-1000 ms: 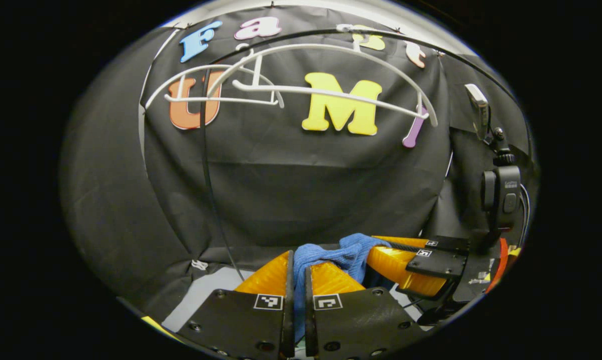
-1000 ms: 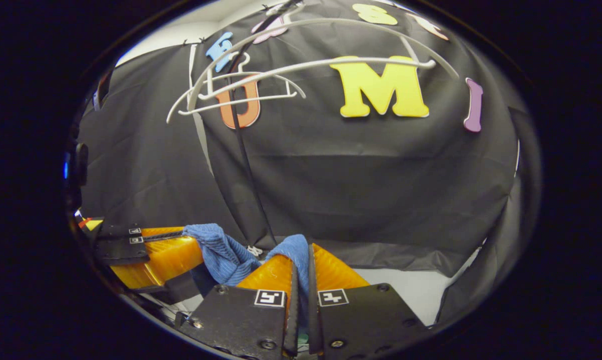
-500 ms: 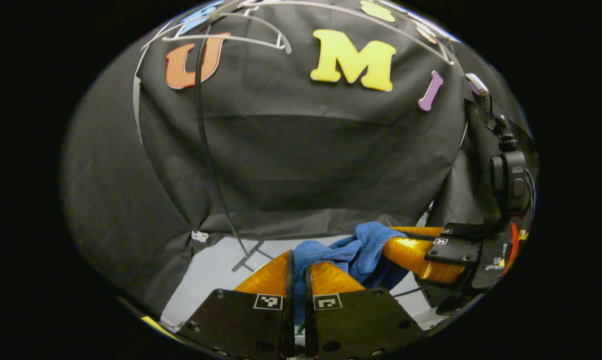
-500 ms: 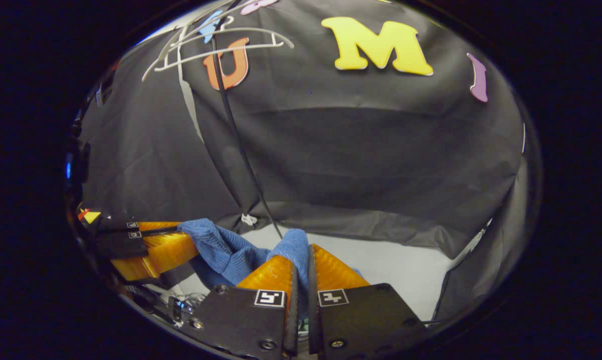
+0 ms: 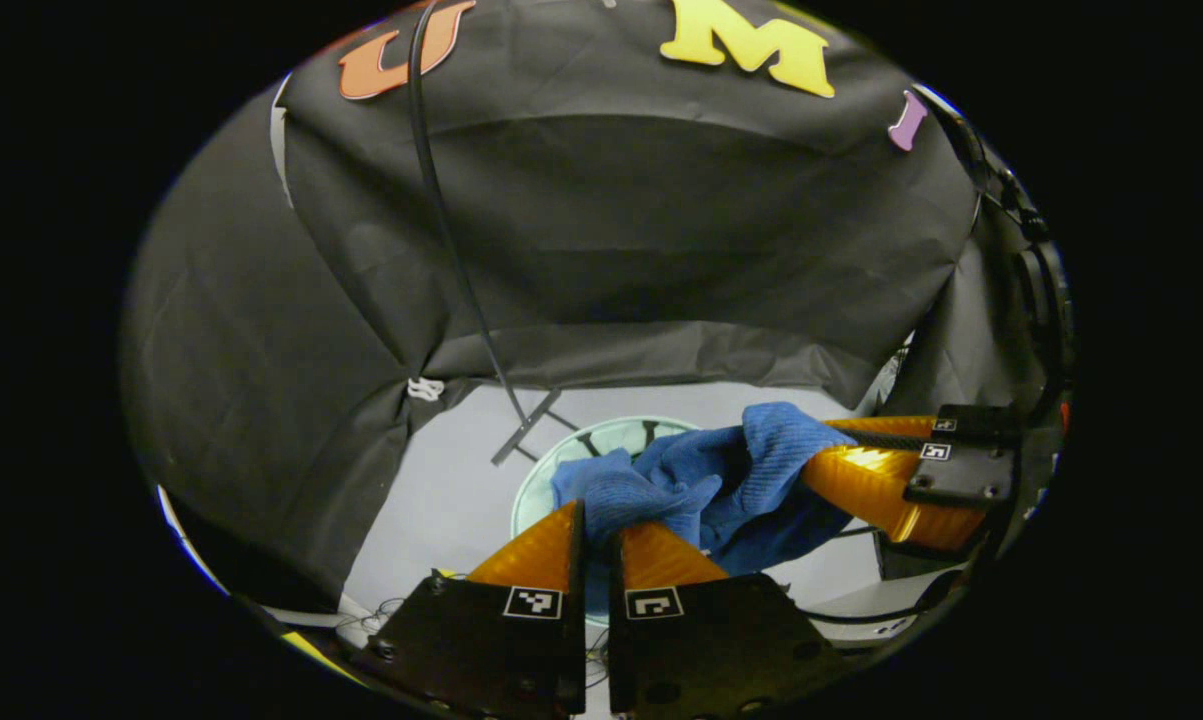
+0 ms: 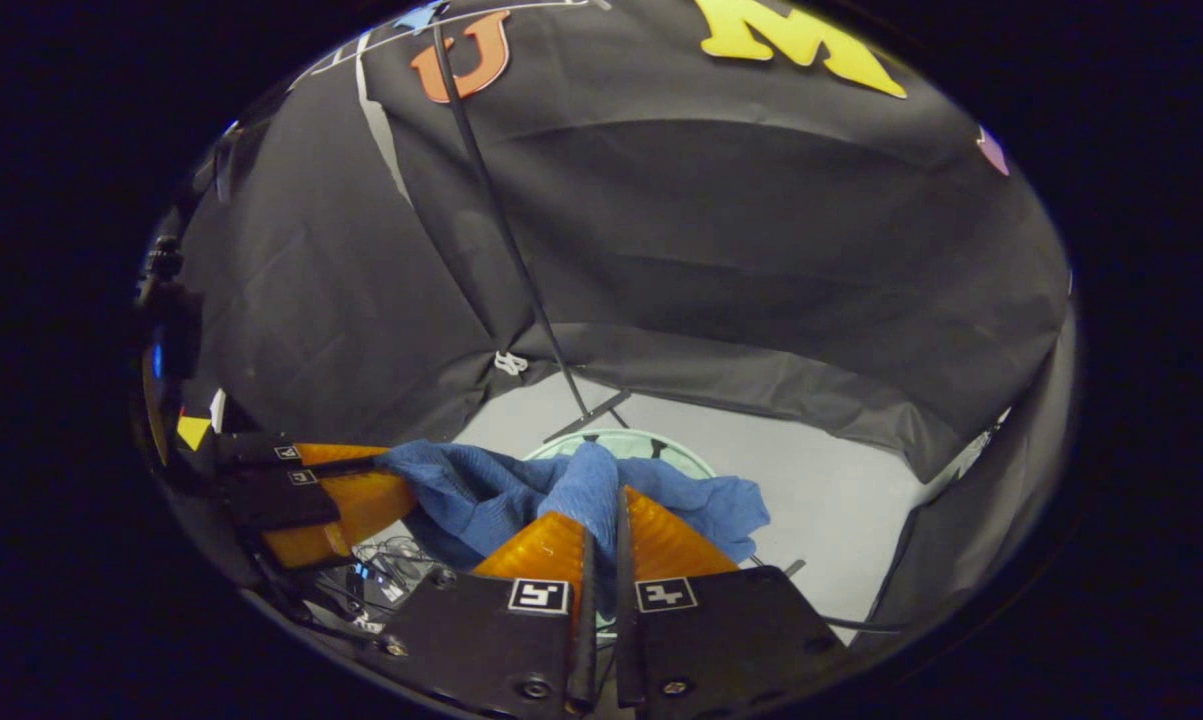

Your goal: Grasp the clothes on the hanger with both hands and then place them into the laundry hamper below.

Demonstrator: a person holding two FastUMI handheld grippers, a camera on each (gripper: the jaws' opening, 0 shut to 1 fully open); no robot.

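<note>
A blue knitted garment (image 5: 706, 475) hangs stretched between both grippers, off the hanger. My left gripper (image 5: 594, 530) is shut on one bunched end of it. The right gripper (image 5: 841, 470) comes in from the right of the left gripper view, shut on the other end. In the right gripper view my right gripper (image 6: 601, 515) pinches the blue garment (image 6: 521, 490), and the left gripper (image 6: 381, 480) holds it from the left. Below the cloth lies the pale green round rim of the hamper (image 5: 601, 432), also seen as the hamper (image 6: 651, 440) behind the garment.
A thin black pole (image 5: 461, 270) slants down to a stand foot on the grey floor (image 5: 441, 490) next to the hamper. Black cloth walls close in behind and on both sides. Cables (image 6: 386, 560) lie on the floor at lower left.
Both grippers have dropped lower with the blue garment held between them. The white hangers have slid out of the top of the views and the hamper has come into sight below.
</note>
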